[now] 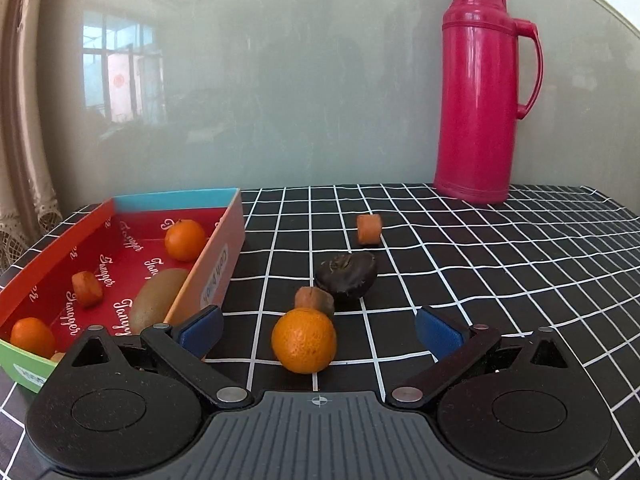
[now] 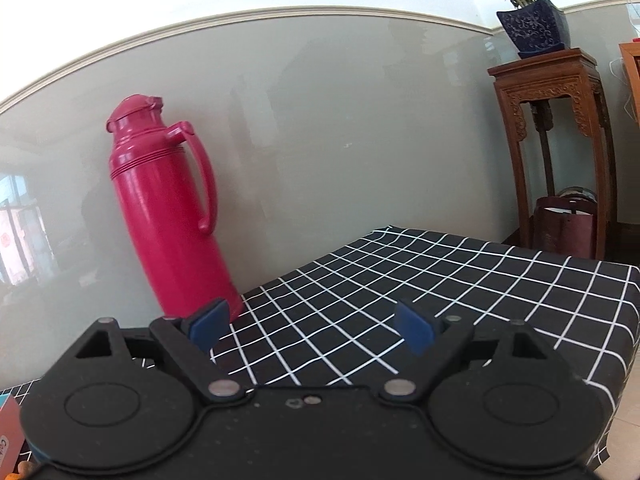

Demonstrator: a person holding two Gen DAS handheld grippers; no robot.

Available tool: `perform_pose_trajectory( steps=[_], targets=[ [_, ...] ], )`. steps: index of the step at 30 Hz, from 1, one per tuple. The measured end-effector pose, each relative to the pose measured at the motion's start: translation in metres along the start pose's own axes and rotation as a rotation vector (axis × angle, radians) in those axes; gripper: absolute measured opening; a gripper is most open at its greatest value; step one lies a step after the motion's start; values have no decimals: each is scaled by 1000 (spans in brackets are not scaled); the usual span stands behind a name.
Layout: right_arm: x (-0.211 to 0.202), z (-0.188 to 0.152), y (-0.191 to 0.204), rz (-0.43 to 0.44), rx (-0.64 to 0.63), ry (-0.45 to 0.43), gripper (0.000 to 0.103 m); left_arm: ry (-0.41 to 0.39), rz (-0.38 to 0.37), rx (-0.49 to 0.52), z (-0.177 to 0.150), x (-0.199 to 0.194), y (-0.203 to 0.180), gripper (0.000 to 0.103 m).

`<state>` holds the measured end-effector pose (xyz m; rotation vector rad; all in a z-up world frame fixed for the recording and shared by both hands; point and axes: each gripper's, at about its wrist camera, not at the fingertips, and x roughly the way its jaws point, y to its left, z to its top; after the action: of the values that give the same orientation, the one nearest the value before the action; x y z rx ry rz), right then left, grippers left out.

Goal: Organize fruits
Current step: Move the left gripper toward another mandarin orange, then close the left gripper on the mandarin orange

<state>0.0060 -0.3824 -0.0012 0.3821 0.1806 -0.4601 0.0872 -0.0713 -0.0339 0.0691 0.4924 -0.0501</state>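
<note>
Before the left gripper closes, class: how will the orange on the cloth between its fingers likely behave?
The orange is round, so a nudge would probably roll it across the cloth. Its dimpled peel likely grips well. It looks firm; the open left gripper should hold it gently.

White script reading "Tanyper," as best it can be read, repeats across the red floor of the box [image 1: 132, 256]; its side label is illegible.

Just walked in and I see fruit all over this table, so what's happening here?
Someone is sorting fruit into the red box with handheld tongs. The left tongs stand open around a loose orange on the checked cloth, not gripping it. Two oranges, a kiwi and an orange chunk are already boxed. The right tongs are open and empty, facing the pink thermos.
</note>
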Motion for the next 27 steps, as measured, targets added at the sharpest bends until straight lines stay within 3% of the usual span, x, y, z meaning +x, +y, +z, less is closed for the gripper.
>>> perform_pose_trajectory(
  steps=[1,6,13,17,21,24,26,27],
  targets=[
    [0,0,-2,-4,2,0,90,7,-3,-3,0,2,-1,93],
    [3,2,-13,-40,8,7,90,11,27,9,-1,9,-5,91],
    [14,-2,-23,-74,-2,82,90,-13,36,56,1,7,-15,85],
    [25,-11,-10,-9,-70,178,90,80,-2,-40,0,19,-5,78],
    [24,-19,12,-10,-205,177,91,115,-14,-54,0,26,-2,77],
    [26,-24,20,-54,-276,182,92,137,-3,-61,-1,31,-1,57],
    [27,-25,22,-78,-293,183,92,132,1,-56,0,33,-1,39],
    [27,-26,22,-88,-301,182,92,131,-3,-57,0,33,0,39]
  ],
)
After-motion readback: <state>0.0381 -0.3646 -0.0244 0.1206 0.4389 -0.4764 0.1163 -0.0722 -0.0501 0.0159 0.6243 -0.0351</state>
